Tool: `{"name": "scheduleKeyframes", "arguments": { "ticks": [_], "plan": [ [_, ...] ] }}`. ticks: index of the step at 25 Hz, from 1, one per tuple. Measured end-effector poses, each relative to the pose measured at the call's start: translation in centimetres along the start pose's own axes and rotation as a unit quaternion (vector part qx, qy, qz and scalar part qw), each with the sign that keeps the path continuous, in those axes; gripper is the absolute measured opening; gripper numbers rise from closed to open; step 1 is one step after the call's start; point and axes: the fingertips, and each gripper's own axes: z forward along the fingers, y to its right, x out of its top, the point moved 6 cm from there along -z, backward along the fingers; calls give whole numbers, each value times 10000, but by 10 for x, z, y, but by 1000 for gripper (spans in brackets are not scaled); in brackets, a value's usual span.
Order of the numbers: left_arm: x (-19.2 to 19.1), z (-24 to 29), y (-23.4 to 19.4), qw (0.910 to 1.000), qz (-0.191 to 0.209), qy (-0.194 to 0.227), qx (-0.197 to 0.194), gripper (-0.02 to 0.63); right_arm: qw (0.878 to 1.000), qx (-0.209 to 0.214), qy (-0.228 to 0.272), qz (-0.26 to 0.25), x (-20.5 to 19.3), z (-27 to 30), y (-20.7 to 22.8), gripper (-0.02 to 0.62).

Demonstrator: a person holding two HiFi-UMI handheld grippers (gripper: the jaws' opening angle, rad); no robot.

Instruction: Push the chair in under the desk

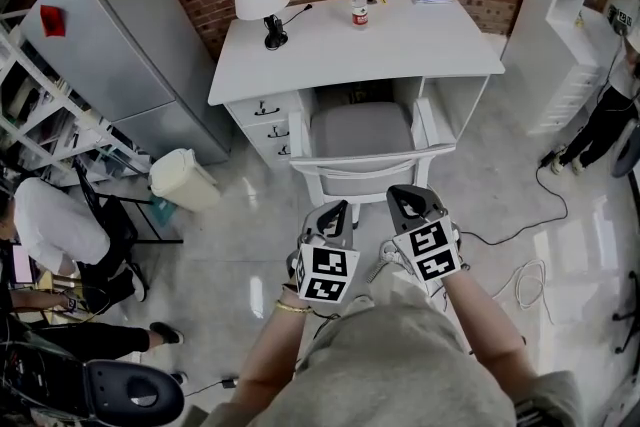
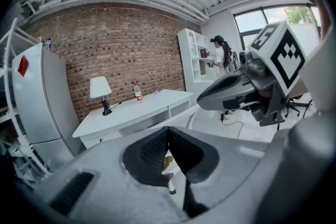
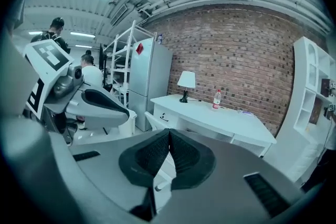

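Closest in: left gripper (image 1: 335, 215) and right gripper (image 1: 412, 200), both jaws shut, empty, just behind chair (image 1: 362, 130) backrest. Chair has white frame, grey seat, seat already inside desk (image 1: 360, 50) kneehole beside drawers (image 1: 268, 120). Bin (image 1: 185, 180) on the left, floor cable (image 1: 520, 237) on the right, both off to the sides

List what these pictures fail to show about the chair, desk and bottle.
Chair legs: head view, hidden under its seat.
Chair, gripper views: mostly behind the shut left gripper and right gripper.
Bottle label: too small everywhere.
Desk kneehole floor: head view, chair covers it.
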Motion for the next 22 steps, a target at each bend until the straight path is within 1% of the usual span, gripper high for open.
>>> {"name": "scheduleKeyframes", "arguments": {
  "ticks": [2,5,10,15,22],
  "plan": [
    [1,-5,3,9998,-155,82,-13,11,9998,-2,60,205,-1,-5,-2,8],
    [6,-14,8,9992,-337,219,-39,11,9993,-7,103,372,-8,-13,-4,8],
    [6,-24,15,9974,-621,338,-142,11,9965,-36,216,810,-15,-27,-6,8],
    [6,-37,21,9943,-958,434,-150,11,9938,-59,313,1069,-18,-40,-10,8],
    [2,-52,31,9925,-1077,547,-213,11,9884,-88,470,1443,-23,-58,-18,8]
  ]
}}
